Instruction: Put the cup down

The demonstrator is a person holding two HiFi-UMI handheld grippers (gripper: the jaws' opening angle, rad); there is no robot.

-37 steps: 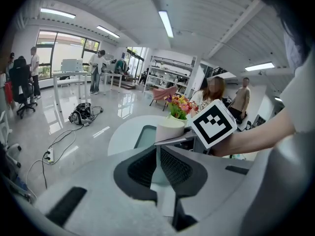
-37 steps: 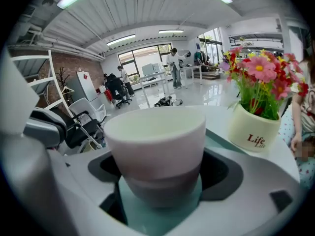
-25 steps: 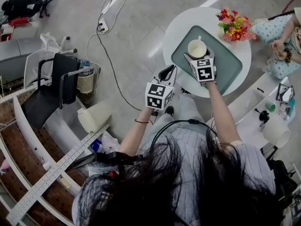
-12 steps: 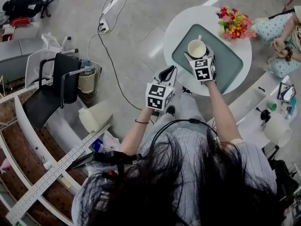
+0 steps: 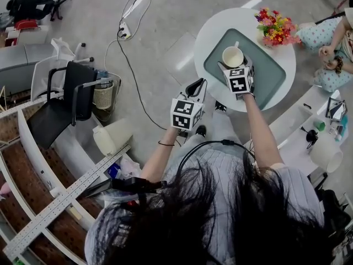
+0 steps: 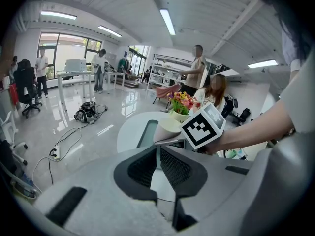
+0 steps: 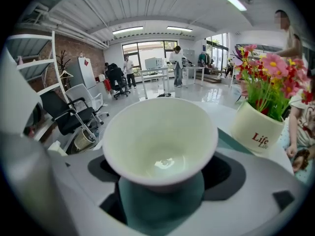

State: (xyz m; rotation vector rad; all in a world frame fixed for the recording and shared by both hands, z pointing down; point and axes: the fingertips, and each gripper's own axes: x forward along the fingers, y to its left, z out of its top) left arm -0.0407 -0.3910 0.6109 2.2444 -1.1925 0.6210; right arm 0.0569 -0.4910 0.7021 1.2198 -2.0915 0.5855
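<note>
The right gripper (image 5: 235, 65) has its jaws spread wide and pressed on both sides of the white cup (image 5: 233, 56). The cup is over the green tray (image 5: 270, 76) on the round white table (image 5: 220, 29), near the flowers (image 5: 274, 27), and I cannot tell if its bottom touches the tray. The left gripper (image 5: 196, 85) has its jaws closed together with nothing in them, just off the table's edge

cup (image 7: 160, 136): glossy ceramic | tray (image 5: 273, 73): matt, smooth | floor (image 5: 165, 15): polished, reflective
</note>
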